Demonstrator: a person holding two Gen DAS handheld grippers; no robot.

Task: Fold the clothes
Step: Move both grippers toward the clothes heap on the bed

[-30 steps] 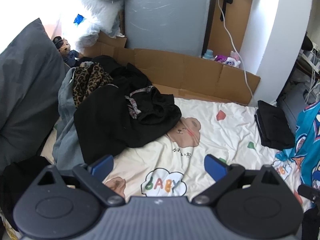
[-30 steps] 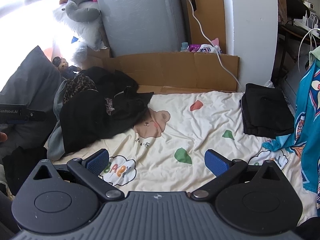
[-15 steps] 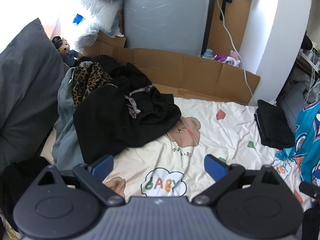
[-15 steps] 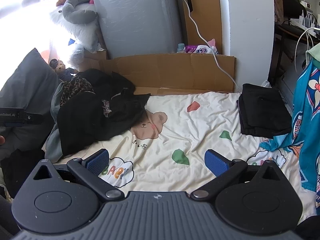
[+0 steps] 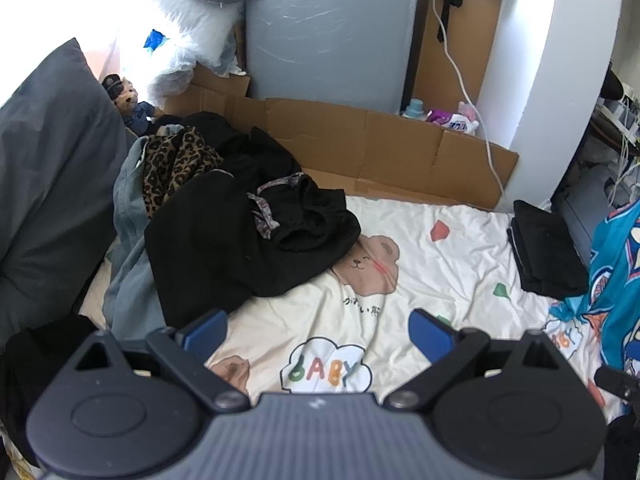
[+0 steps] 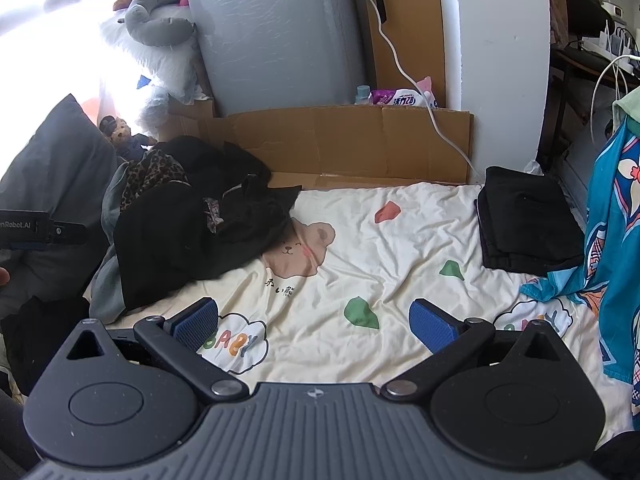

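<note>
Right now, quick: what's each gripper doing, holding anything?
Left gripper: open, holding nothing, above the bedsheet.
Right gripper: open, holding nothing, also above the bedsheet.

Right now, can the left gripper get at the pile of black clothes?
Probably yes. The left gripper is open and empty, and only bare bedsheet separates it from the pile of black clothes.

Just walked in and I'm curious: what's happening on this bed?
Someone is folding laundry with a handheld claw in each hand. Both the left claw and right claw hang open and empty above the cartoon bedsheet. A pile of dark clothes waits unfolded, while a folded black garment lies at the far right.
</note>
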